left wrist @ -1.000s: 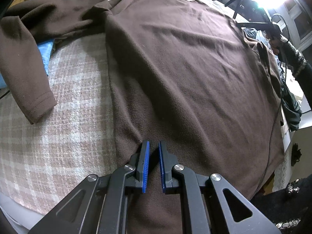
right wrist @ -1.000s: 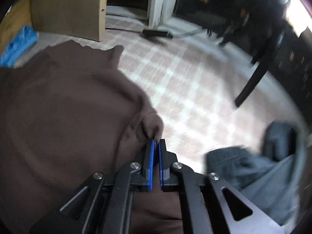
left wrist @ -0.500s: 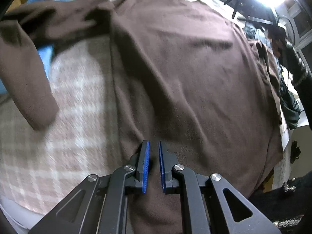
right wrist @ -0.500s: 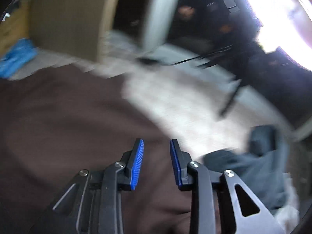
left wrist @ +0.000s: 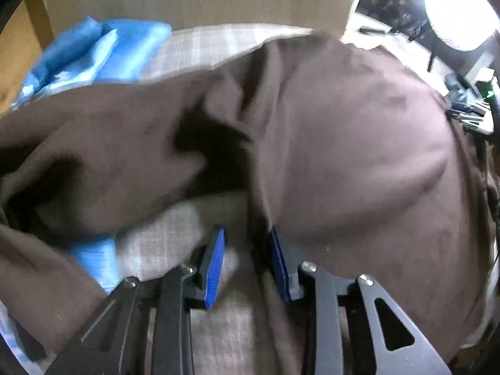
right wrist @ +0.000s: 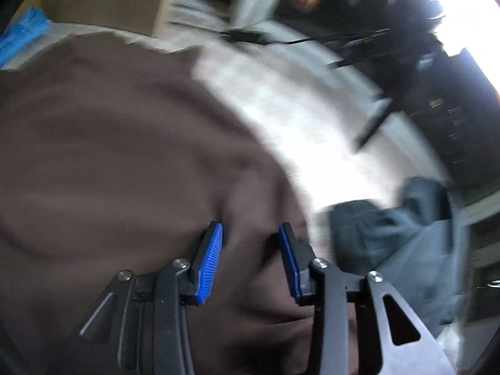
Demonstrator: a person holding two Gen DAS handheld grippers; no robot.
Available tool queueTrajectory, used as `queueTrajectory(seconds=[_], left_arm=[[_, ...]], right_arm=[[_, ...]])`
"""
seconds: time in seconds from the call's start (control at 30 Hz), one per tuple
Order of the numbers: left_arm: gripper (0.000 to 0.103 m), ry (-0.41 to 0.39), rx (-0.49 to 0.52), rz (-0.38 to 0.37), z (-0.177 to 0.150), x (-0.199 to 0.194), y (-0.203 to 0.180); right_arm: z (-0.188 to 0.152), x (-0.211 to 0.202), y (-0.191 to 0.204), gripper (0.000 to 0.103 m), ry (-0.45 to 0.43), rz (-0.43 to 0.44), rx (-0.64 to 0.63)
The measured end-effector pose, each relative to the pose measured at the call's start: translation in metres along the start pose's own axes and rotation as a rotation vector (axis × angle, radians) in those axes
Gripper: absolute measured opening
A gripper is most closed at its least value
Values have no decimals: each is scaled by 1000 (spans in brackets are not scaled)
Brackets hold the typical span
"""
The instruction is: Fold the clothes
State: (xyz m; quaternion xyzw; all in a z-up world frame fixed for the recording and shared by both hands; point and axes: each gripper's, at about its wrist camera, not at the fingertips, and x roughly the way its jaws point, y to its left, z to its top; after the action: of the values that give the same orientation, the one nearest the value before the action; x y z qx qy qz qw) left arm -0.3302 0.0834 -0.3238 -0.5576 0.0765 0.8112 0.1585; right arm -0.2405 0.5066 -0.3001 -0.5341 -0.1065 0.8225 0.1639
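Your left hand-held gripper (left wrist: 247,262) and right hand-held gripper (right wrist: 250,259) are both opening with nothing pinched, and the soft brown fleece sweater (left wrist: 343,162) lies on the checked table (left wrist: 218,40) right under them, its edge nearest your left.

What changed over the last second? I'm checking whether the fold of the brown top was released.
Both let go: the left gripper and right gripper, shut on the brown top a second ago, are now opening, pads clear of it. The top's left side and sleeve were carried inward and now lie bunched. The blue cloth, grey garment and checked cover stayed put.
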Motion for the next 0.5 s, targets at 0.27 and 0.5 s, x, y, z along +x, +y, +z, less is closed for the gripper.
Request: queueTrajectory(seconds=[0.27, 0.5], left_arm=[[29, -145, -84, 223, 45, -52, 54], [41, -215, -187, 168, -5, -136, 107]], right_arm=[[55, -61, 83, 36, -136, 366, -28], [87, -72, 185, 37, -122, 513, -97]])
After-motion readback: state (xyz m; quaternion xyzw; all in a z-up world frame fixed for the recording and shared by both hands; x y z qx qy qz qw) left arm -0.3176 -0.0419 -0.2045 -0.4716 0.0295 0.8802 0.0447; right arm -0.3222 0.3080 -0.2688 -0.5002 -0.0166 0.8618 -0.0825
